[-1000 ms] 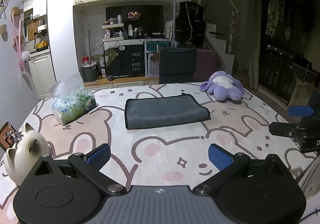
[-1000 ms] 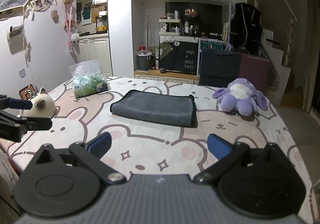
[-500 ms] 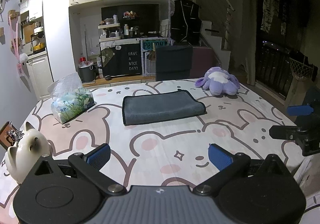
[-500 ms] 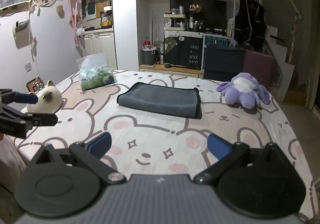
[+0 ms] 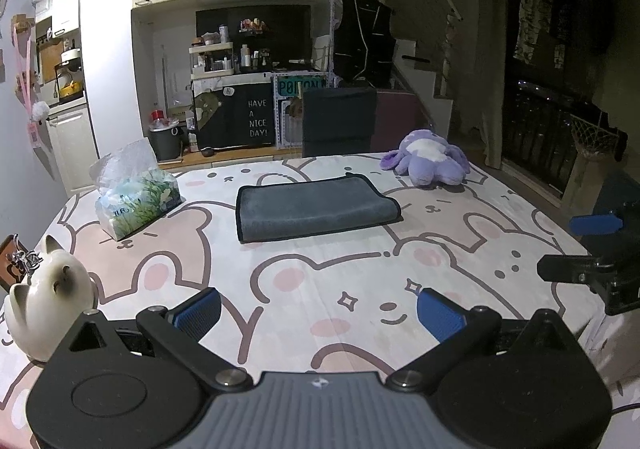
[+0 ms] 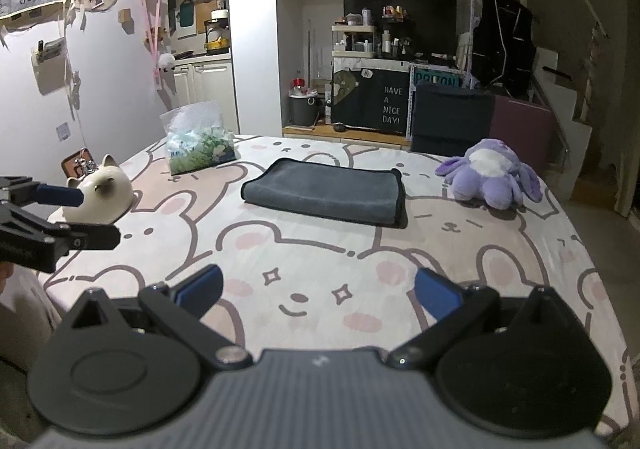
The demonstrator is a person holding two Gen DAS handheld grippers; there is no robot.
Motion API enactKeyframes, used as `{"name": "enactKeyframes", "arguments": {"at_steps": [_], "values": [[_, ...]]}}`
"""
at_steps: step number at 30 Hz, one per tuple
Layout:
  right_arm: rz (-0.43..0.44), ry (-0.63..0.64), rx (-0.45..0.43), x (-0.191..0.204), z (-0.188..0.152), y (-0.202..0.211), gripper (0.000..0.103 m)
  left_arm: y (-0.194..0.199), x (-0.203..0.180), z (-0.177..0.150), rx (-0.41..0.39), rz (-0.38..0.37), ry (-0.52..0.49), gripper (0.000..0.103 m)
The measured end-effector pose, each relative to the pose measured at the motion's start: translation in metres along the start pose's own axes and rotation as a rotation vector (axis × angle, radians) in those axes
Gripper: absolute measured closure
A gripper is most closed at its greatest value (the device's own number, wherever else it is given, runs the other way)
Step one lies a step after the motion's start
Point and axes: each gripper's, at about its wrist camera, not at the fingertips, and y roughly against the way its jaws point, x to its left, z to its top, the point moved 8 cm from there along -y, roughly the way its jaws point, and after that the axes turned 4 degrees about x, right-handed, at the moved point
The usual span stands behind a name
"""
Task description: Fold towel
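A dark grey towel lies folded flat on the bear-print tablecloth, in the middle of the table; it also shows in the right wrist view. My left gripper is open and empty, well back from the towel near the table's front edge. My right gripper is open and empty, also well short of the towel. The right gripper also shows at the right edge of the left wrist view, and the left gripper at the left edge of the right wrist view.
A purple plush toy lies right of the towel. A tissue pack stands to its left. A white cat figurine sits at the front left. A dark chair stands behind the table.
Both grippers have drawn back and risen slightly from the towel, so it looks farther away. The towel has not moved.
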Motion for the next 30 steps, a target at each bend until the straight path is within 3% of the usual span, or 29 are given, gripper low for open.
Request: {"name": "enactKeyframes", "arguments": {"at_steps": [30], "values": [[0.021,-0.015,0.001,0.0005,-0.0031,-0.0006,0.000,0.0003,0.0014,-0.0012,0.000,0.001,0.003,0.000]]}}
